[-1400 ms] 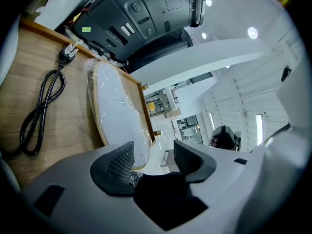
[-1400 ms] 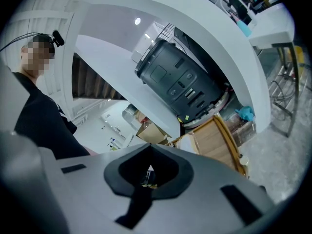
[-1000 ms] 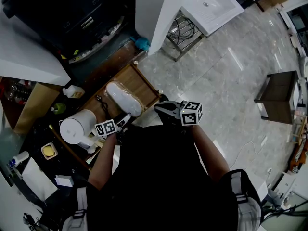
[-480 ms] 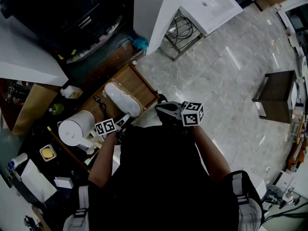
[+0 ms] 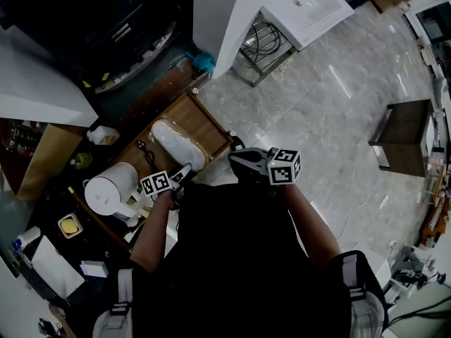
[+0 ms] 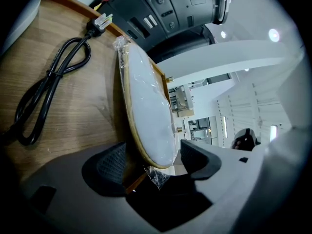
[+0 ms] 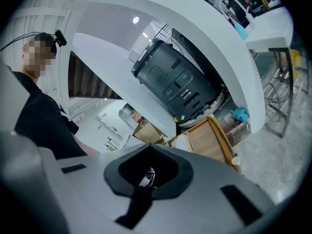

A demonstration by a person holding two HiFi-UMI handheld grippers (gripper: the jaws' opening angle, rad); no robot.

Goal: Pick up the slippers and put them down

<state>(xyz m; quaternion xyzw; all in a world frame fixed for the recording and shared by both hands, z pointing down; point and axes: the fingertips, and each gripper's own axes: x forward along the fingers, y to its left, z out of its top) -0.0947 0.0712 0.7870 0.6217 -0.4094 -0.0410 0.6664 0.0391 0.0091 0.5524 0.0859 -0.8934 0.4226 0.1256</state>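
Head view: one wrapped slipper (image 5: 178,144) lies along the wooden stand's (image 5: 206,120) near edge. The left gripper (image 5: 183,173) is at its end and the right gripper (image 5: 235,159) is apart.

Left gripper view: the left gripper's (image 6: 151,162) jaws are apart, straddling the end of the slipper (image 6: 148,116). One black cable (image 6: 48,91) lies beside it.

Right gripper view: the right gripper's (image 7: 148,172) jaws are together and empty.

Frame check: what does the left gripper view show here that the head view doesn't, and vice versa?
Only the left gripper view: the left gripper has its jaws apart, one on either side of the near end of the plastic-wrapped slipper. Only the head view: the right gripper, a white kettle and a dark side table on the floor. Both: the slipper and a black cable lying on the wooden tray.
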